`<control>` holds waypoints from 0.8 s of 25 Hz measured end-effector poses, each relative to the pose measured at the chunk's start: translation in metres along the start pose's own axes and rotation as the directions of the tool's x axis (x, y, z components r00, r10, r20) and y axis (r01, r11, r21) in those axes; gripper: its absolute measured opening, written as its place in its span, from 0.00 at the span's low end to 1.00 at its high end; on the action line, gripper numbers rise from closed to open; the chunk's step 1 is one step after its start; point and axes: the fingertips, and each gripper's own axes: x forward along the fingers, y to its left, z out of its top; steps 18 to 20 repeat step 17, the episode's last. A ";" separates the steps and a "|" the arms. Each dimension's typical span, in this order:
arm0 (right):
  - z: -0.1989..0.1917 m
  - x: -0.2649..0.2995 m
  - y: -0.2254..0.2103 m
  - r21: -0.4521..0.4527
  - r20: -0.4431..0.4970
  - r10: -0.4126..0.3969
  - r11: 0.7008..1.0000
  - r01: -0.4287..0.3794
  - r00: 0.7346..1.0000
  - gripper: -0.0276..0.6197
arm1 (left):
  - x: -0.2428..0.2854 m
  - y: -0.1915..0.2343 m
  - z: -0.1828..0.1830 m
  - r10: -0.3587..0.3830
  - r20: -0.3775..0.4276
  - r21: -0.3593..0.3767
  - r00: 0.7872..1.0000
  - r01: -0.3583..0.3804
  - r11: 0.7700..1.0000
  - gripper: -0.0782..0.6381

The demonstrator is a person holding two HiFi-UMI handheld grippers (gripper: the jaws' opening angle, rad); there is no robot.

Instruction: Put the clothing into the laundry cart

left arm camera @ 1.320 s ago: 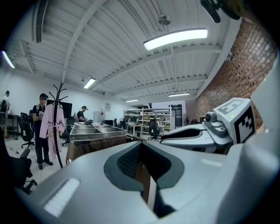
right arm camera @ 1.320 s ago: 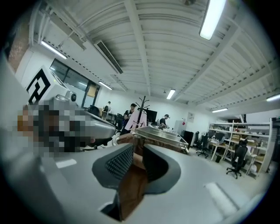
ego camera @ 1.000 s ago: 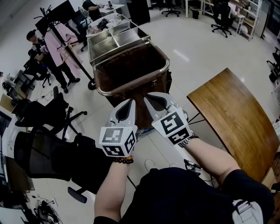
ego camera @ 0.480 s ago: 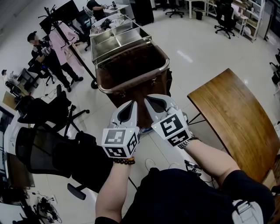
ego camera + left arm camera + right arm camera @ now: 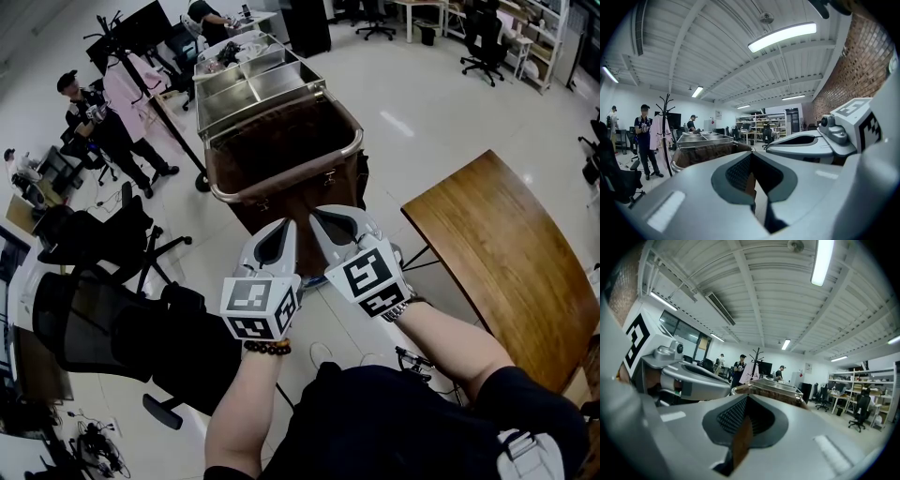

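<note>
The laundry cart point(image 5: 281, 141) is a brown bin with a metal rim, standing on the floor just ahead of me. Both grippers hover side by side in front of its near edge. My left gripper point(image 5: 284, 228) is shut and holds nothing. My right gripper point(image 5: 320, 217) is shut and empty too. In the left gripper view the closed left gripper point(image 5: 751, 158) points at the cart point(image 5: 705, 152). In the right gripper view the right gripper point(image 5: 746, 400) points at the cart point(image 5: 773, 391). A pink garment point(image 5: 127, 89) hangs on a black coat rack far left, out of reach.
A person point(image 5: 84, 108) stands beside the coat rack. A steel compartment trolley point(image 5: 248, 75) adjoins the cart's far side. A wooden table point(image 5: 506, 253) is at my right. Black office chairs point(image 5: 103, 323) crowd the left floor.
The head view has shifted slightly, so the cart sits a touch further right. Both grippers stay shut, side by side before the cart.
</note>
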 end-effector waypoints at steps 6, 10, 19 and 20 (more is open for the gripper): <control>0.000 0.000 0.003 -0.002 0.000 0.001 1.000 -0.001 1.000 0.04 | -0.001 0.000 -0.001 -0.001 0.000 -0.004 1.000 0.001 1.000 0.11; -0.004 -0.002 0.004 -0.005 -0.001 0.004 1.000 -0.004 1.000 0.04 | -0.001 -0.002 -0.006 0.000 -0.004 -0.003 1.000 0.000 1.000 0.11; -0.004 -0.010 -0.001 -0.008 0.007 0.003 1.000 -0.003 1.000 0.04 | 0.001 -0.012 -0.007 0.003 -0.002 -0.002 1.000 -0.003 1.000 0.11; -0.004 -0.010 -0.001 -0.008 0.007 0.003 1.000 -0.003 1.000 0.04 | 0.001 -0.012 -0.007 0.003 -0.002 -0.002 1.000 -0.003 1.000 0.11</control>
